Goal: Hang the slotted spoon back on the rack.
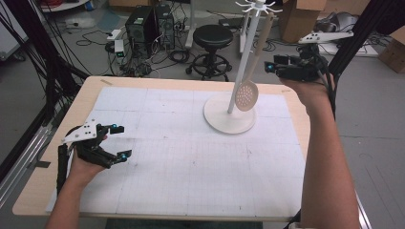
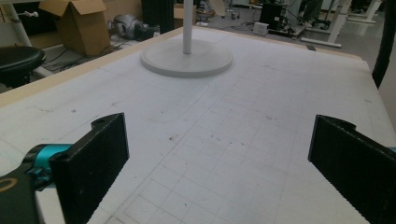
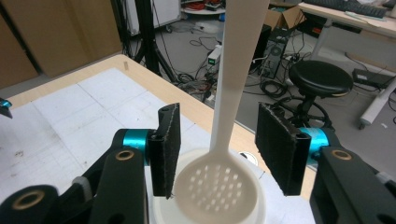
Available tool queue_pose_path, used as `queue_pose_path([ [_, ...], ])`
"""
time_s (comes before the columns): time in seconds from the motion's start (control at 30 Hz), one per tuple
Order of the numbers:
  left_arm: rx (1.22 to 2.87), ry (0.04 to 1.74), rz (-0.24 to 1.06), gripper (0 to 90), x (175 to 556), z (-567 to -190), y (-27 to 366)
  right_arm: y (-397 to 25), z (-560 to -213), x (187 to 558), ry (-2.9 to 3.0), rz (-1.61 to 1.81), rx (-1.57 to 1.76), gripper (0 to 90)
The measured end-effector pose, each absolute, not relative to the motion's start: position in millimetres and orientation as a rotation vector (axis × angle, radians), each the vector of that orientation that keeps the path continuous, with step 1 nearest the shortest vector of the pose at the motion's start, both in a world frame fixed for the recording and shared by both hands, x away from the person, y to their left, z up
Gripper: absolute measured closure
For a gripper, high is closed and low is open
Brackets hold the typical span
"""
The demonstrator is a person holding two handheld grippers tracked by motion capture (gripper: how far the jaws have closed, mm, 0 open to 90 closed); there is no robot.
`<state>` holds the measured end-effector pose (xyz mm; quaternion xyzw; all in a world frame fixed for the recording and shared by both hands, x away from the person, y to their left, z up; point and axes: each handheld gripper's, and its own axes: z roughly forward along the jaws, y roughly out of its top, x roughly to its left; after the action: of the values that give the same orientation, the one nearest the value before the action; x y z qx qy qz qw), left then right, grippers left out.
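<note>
Slotted spoon (image 1: 247,95) hung on rack (image 1: 229,119), counter's 1 o'clock. Right tongs (image 3: 219,154) spread wide around handle, untouching; should be centred before closing. Left tongs (image 1: 120,141) held wide, idle, 8 o'clock.

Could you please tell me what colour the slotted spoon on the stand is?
Cream spoon, best in the right gripper view.

A lab: computer towers (image 1: 150,26) and tangled cables (image 1: 174,52) on the floor, cardboard boxes (image 1: 298,16), a stool (image 1: 212,40), gridded table (image 1: 191,157).
</note>
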<state>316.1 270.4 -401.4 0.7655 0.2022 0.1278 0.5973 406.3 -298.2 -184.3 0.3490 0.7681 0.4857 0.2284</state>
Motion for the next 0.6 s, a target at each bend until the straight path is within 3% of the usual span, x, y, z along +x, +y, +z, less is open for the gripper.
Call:
queue_pose_path([
  [0.6, 1.753, 0.469, 0.289, 5.6, 316, -400, 273, -296, -213, 358, 2.166, 1.434, 0.725, 43.8],
])
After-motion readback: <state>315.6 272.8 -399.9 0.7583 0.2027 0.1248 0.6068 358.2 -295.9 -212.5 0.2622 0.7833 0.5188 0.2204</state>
